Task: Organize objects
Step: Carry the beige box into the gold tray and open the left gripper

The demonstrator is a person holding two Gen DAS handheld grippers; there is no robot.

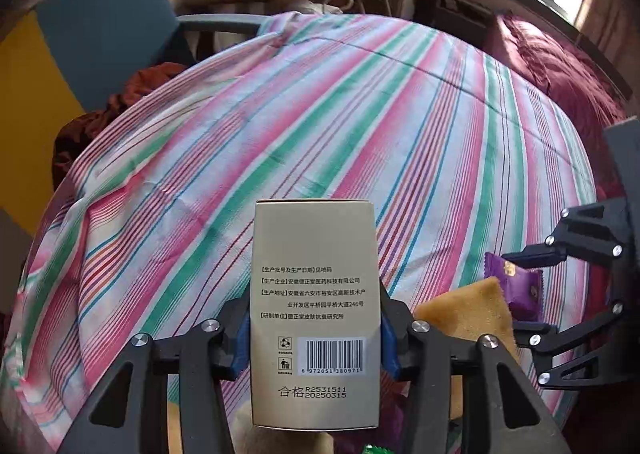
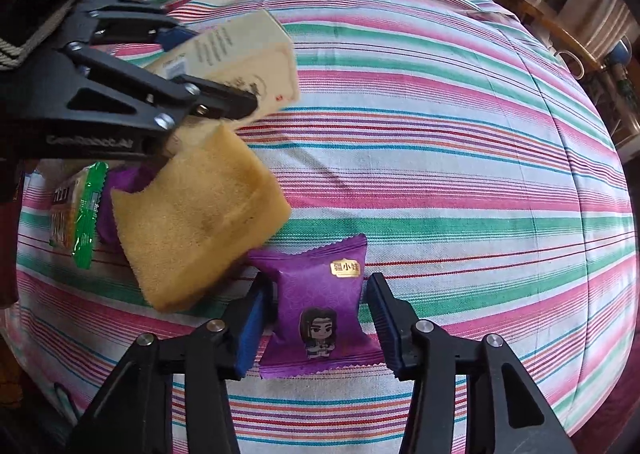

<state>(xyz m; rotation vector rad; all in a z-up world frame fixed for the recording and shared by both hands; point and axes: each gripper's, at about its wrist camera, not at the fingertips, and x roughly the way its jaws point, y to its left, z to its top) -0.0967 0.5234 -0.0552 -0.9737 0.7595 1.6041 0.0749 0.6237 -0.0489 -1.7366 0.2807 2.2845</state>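
Beige carton point(image 1: 315, 314), barcode side up, clamped between the pads of the left claw point(image 1: 316, 338), lifted over the striped bedspread point(image 1: 360, 113). Yellow sponge point(image 2: 200, 221) lies just beside it. Purple snack packet point(image 2: 320, 306) rests on the bedspread beside the sponge, between the partly open right claw point(image 2: 318, 326); left pad touching, right apart.

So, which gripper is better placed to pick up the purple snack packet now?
The right gripper. The purple snack packet already lies between its open blue pads, so it probably only needs to close. The left gripper is occupied: it is clamped on the beige carton.
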